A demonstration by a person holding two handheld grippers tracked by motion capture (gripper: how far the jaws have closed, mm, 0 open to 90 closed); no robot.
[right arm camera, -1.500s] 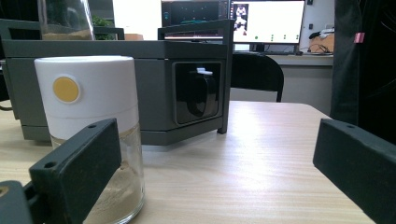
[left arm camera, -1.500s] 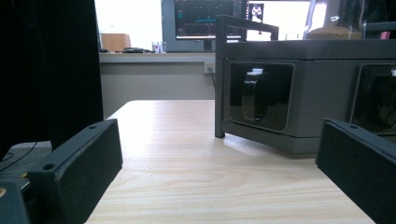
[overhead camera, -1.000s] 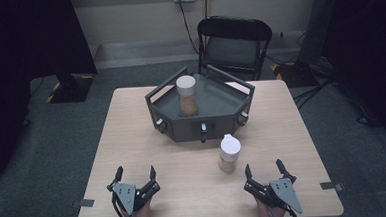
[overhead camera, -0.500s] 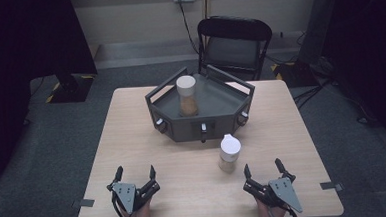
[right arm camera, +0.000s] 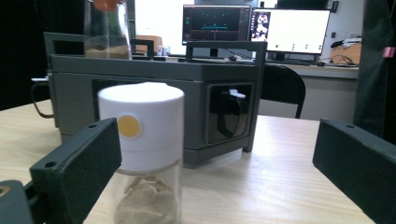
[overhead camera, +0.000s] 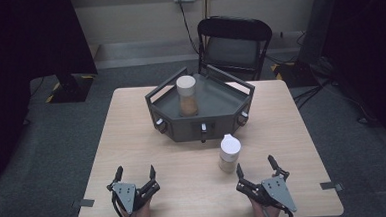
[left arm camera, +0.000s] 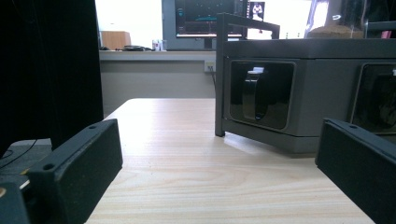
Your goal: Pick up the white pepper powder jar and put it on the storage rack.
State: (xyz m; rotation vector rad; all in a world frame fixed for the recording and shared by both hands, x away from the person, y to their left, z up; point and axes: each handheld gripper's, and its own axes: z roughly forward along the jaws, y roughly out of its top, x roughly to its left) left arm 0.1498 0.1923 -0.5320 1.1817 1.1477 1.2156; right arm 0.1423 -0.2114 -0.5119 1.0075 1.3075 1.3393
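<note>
Two jars: white-capped spice jar [overhead camera: 229, 153] on the table [overhead camera: 132, 131], tall jar [overhead camera: 187, 95] in the grey tray [overhead camera: 221, 104]. Two grippers, left gripper [overhead camera: 135, 177] and right gripper [overhead camera: 256, 168], both spread wide, holding nothing. Yellow dot on the cap, seen up close in the right gripper view.

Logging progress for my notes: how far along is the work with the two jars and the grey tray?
One jar already stands inside the grey tray. Nothing is in hand: the left claw and right claw are both open near the table edge. The white-capped jar sits on the table just ahead of the right claw, ungrasped, so handling it seems to be what remains.
</note>
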